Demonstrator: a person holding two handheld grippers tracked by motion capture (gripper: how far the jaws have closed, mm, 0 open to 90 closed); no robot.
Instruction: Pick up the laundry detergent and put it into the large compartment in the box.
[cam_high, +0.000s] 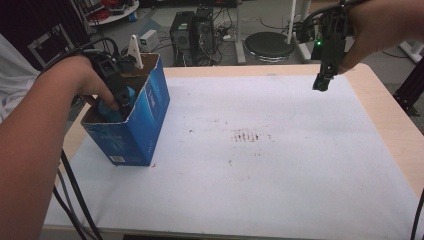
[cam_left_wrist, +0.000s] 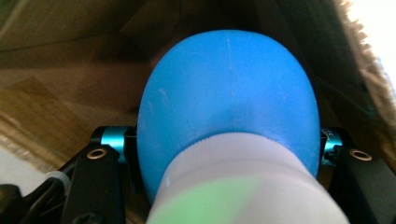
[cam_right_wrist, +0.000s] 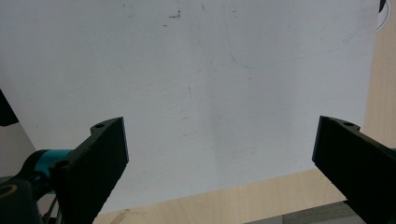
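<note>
My left gripper (cam_high: 121, 100) was clenched on the blue ball (cam_left_wrist: 229, 102), its jaws pressing both sides, and it held the ball inside the open blue carton (cam_high: 150, 120) at the left edge of the white mat (cam_high: 260, 165). My right gripper (cam_high: 321, 82) hung over the far right part of the mat, jaws spread wide, holding nothing.
</note>
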